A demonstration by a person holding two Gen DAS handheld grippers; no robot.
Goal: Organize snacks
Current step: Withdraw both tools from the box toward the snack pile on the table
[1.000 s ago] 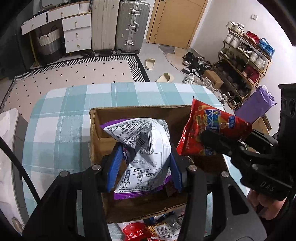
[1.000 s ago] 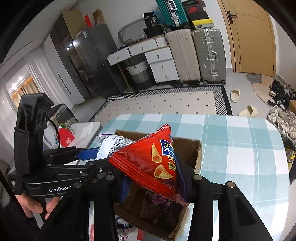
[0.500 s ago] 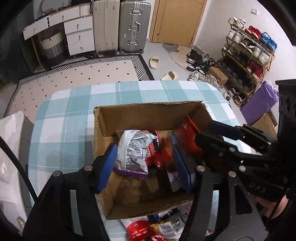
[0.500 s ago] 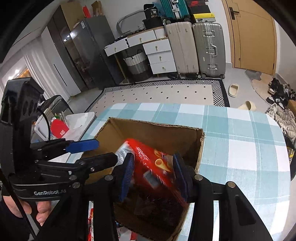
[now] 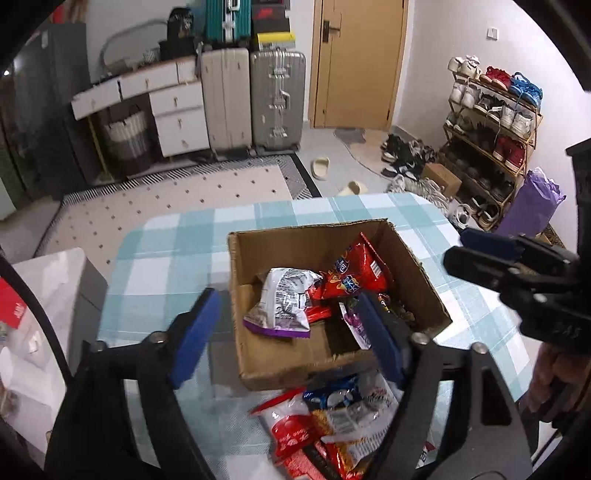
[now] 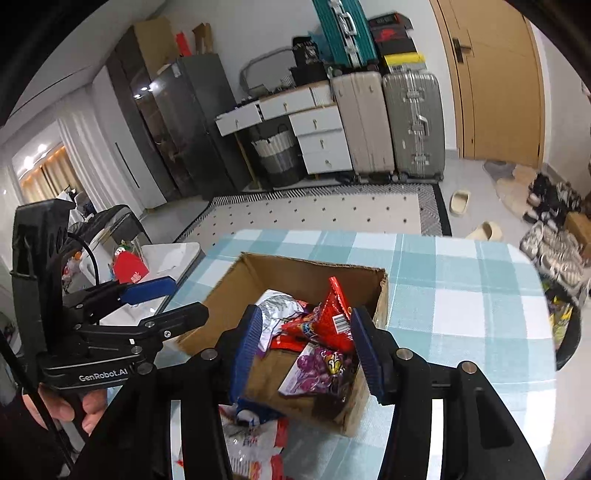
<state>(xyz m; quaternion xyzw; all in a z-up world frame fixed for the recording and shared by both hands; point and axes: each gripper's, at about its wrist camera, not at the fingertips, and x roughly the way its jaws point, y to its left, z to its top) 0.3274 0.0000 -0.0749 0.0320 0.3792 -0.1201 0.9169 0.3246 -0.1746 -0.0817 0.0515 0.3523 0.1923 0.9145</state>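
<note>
Two grippers, left gripper (image 5: 286,332) and right gripper (image 6: 303,347), spread wide, empty. Cardboard box (image 5: 295,243) holds red chip bag (image 5: 354,277), silver-purple bag (image 5: 282,304) at its 9 o'clock. Loose snack packets (image 5: 325,417) on table (image 5: 177,240) at box's 6 o'clock.

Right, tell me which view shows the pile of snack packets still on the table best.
Left wrist view: the loose red, blue and white snack packets lie heaped below the brown cardboard box. The right wrist view catches only a few, cut off behind gripper parts.

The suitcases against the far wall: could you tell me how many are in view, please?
3: a beige one and a silver one stand side by side; a teal one sits above them. Others may be hidden.
</note>
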